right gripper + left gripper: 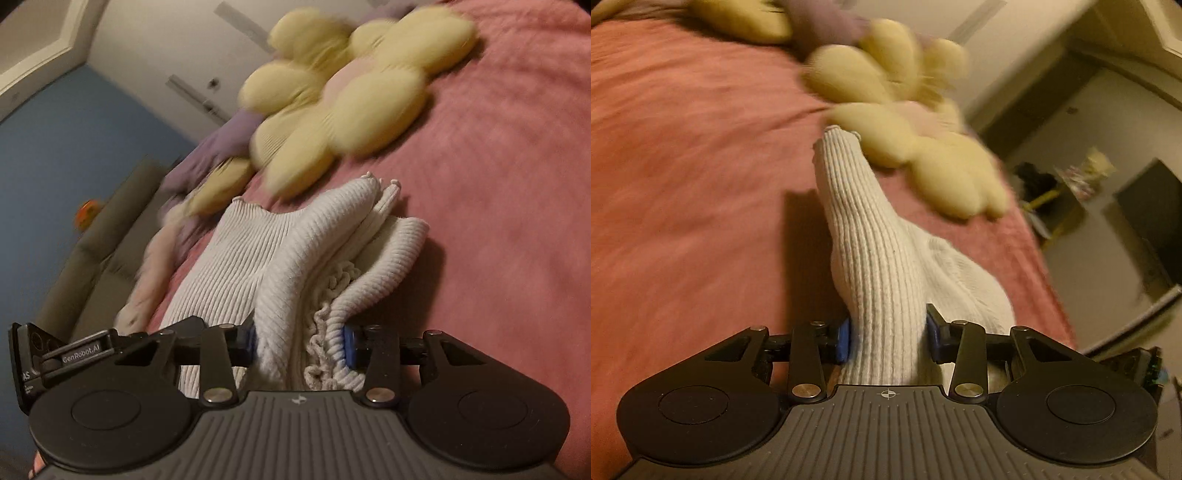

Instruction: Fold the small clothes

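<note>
A white ribbed sock stretches away from my left gripper, which is shut on its near end above the pink bedspread. In the right wrist view my right gripper is shut on bunched white ribbed fabric with its looped inner side showing. A flat part of the white fabric lies to the left on the bedspread. The other gripper's body shows at the left edge of that view.
A yellow flower-shaped cushion lies on the bed just beyond the sock; it also shows in the right wrist view. Purple fabric and pale pink cloth lie near the bed's left edge. The bed's right edge drops to the floor.
</note>
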The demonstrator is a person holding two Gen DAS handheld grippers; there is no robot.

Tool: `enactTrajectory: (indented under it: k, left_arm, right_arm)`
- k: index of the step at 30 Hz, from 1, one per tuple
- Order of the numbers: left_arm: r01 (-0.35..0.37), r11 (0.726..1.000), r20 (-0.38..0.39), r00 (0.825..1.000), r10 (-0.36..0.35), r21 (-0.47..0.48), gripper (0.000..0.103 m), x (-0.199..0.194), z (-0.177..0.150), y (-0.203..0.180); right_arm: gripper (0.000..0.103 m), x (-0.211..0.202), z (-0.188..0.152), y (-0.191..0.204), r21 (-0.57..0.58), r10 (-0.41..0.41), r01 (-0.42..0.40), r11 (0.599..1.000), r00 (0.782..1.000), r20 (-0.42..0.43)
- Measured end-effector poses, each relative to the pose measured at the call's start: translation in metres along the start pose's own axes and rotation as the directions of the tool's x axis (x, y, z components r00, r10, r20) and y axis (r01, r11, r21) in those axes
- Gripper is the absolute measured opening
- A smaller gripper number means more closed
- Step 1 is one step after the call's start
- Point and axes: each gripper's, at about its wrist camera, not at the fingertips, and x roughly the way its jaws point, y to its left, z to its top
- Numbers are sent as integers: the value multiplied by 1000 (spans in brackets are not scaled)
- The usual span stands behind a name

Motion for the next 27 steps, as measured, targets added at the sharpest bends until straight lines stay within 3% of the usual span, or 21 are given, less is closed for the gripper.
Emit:
enactTrajectory:
  k: [2,4,6,8,12,15,17,19,24,27]
  left_arm:
    - [-106,993,6,994,106,-54,47,-21,-15,19]
    - [-162,983,22,986,165,-88,48,-42,-29,31]
    - [-135,985,22,990,138,-110,57,-62,-46,35]
    - [-83,991,5,996,84,-109,63,-73,-64,30]
    - [-28,997,-63,998,23,-69,64,-72,-94,19]
    - [-6,998,-132,991,-3,-66,64,-67,-111,11]
    - [25,996,-133,991,-35,-81,64,-68,-119,8]
    - [55,989,-108,992,-70,-138,64,-68,-121,10]
    - [142,929,14,989,-146,-342,63,-68,-116,30]
    - [167,882,28,985,-173,-440,63,-66,-115,46]
  right_arm:
    - [47,3,-23,14,-26,-10,9,1000,999,-39]
    - [70,-1,-41,25,-31,-81,80,996,996,-43]
    - [73,-22,-59,35,-29,-181,181,983,983,14]
    - [73,-48,-78,40,9,-170,170,985,984,57]
    - [73,-81,-110,41,55,-156,153,987,987,48]
    - [71,-90,-116,38,131,-106,102,986,994,27]
    - [66,-90,-116,43,165,-52,46,985,998,31]
    - [49,-83,-117,43,190,-32,29,981,999,11]
    - [35,-66,-122,34,321,-17,17,947,1000,-1]
    - [33,-66,-125,29,372,-41,32,928,999,17]
